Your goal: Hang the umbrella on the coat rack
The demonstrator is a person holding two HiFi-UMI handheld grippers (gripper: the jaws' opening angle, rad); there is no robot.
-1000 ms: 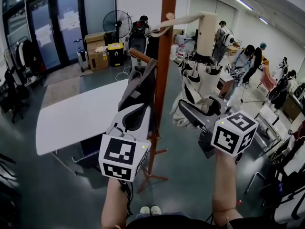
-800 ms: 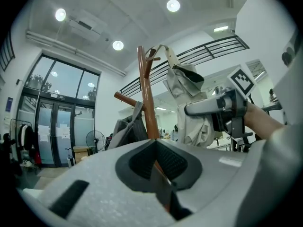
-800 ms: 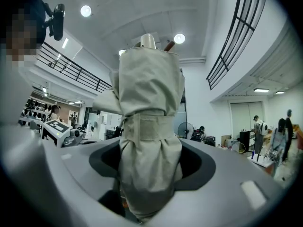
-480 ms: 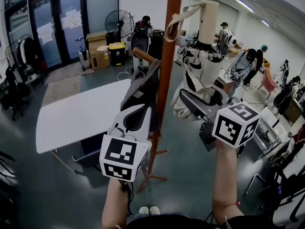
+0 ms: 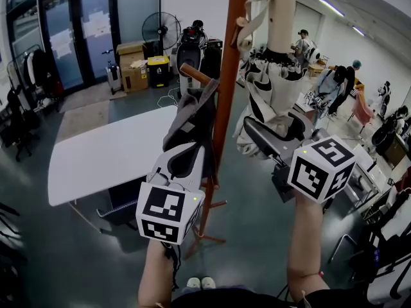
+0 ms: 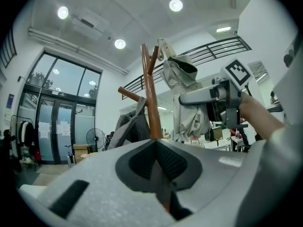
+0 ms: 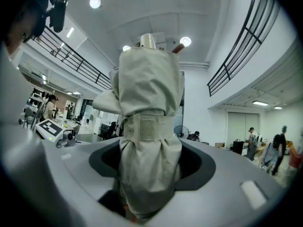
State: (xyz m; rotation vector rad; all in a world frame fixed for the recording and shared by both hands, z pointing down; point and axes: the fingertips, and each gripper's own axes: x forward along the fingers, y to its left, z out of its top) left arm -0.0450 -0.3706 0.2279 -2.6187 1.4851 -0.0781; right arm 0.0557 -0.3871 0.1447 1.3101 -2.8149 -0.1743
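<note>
Room: hall, white table [image 5: 96, 159] behind rack [image 5: 225, 108].
Head view: umbrella [image 5: 270, 95] strap [image 5: 252, 18] at rack top.
Right gripper view: right gripper [image 7: 149, 150] pinching umbrella.
Left gripper view: left gripper [image 6: 156, 150] jaws pressed together.

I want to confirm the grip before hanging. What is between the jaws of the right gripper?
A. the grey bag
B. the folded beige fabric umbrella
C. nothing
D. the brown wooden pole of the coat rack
B: in its own view, the right gripper is closed on the folded beige fabric umbrella.
</note>
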